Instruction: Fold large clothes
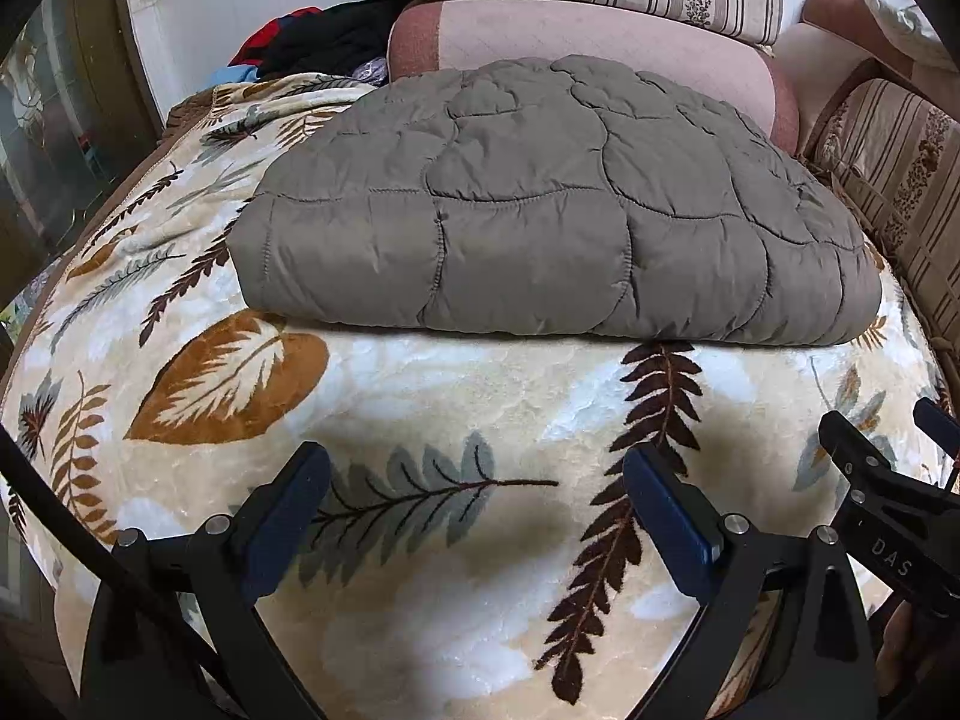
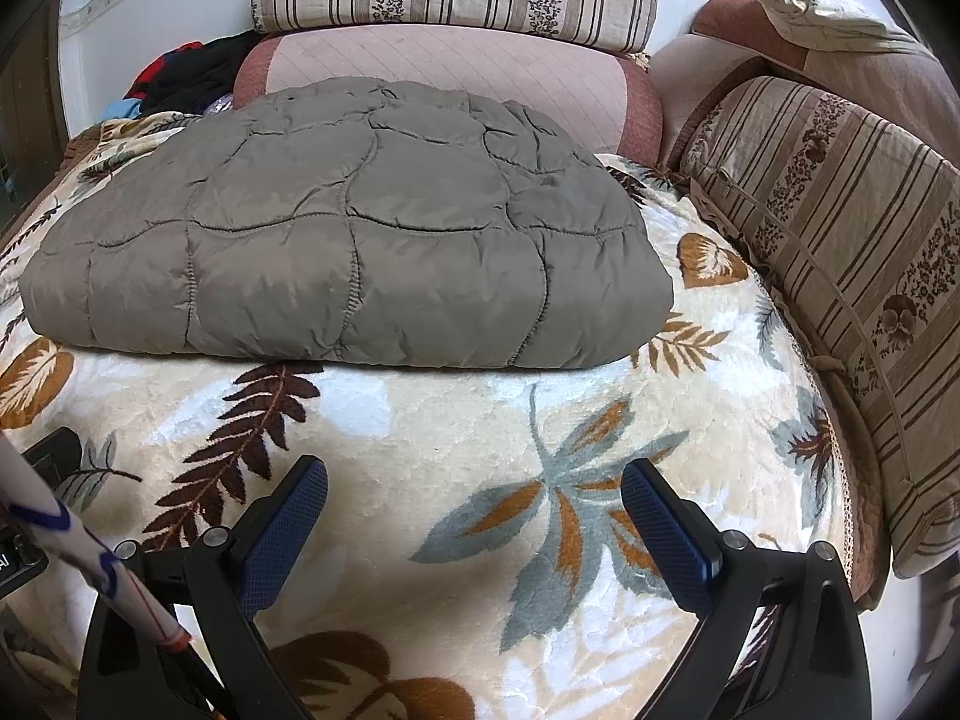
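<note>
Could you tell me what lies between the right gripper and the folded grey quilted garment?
Only bare leaf-patterned blanket separates the right gripper from the grey quilted garment, as the right wrist view shows.

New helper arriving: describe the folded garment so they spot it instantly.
Find the leaf-patterned blanket covering the bed. On it, before the pink bolster, lies the quilted jacket, folded flat. It is the only plain grey-brown, puffy stitched item; the neighbouring cushions are striped or floral.
</note>
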`<move>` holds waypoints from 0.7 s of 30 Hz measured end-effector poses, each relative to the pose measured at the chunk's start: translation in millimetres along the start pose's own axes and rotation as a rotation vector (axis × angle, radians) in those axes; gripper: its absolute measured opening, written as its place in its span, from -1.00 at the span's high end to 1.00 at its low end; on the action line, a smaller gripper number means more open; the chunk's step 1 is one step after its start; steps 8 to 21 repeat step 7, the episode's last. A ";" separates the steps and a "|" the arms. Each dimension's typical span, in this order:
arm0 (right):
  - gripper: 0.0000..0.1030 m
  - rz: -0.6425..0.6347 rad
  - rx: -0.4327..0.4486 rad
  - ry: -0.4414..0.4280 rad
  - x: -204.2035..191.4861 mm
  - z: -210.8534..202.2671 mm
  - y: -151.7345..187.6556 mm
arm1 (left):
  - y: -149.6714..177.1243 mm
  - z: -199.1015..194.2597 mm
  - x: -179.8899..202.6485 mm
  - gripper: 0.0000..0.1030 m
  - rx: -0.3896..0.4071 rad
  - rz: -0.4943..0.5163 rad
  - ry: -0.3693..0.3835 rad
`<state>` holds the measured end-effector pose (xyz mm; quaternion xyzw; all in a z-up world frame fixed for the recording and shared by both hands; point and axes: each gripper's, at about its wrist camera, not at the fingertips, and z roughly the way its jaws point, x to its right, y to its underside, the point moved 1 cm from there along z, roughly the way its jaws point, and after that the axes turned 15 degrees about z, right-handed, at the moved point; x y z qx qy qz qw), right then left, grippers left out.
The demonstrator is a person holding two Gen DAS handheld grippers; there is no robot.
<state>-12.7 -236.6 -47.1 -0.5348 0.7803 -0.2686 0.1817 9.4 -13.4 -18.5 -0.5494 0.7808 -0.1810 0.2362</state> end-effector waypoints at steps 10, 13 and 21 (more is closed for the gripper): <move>-0.95 -0.012 -0.006 -0.008 -4.6 2.3 1.3 | -0.8 3.8 0.8 -0.90 -0.005 0.010 0.005; -0.95 -0.012 -0.006 -0.008 -4.6 2.3 1.3 | -0.8 3.8 0.8 -0.90 -0.005 0.010 0.005; -0.95 -0.012 -0.006 -0.008 -4.6 2.3 1.3 | -0.8 3.8 0.8 -0.90 -0.005 0.010 0.005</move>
